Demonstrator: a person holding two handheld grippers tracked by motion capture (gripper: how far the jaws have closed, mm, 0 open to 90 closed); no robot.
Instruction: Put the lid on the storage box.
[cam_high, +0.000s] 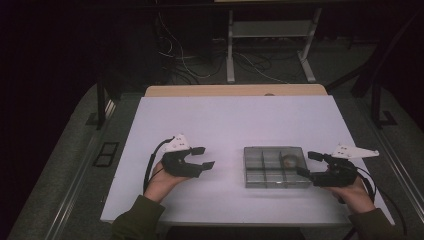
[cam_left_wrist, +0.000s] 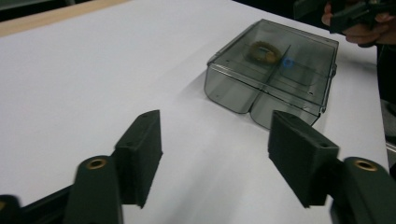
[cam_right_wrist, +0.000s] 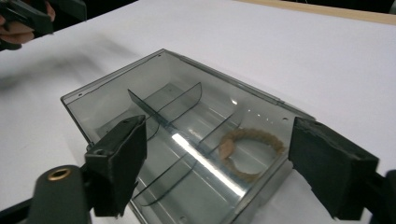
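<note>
Box, smoky and divided, holds one braided ring; left gripper and right gripper both spread.

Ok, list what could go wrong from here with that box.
The clear divided box sits loose on the smooth white table, so the open right tool at its edge may push it instead of gripping. The braided ring could also slide between compartments if the box tips.

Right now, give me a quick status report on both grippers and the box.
Left gripper open, off the box. Right gripper open at the box's right edge. Divided box flat on table, braided ring inside. Nothing in the way.
</note>
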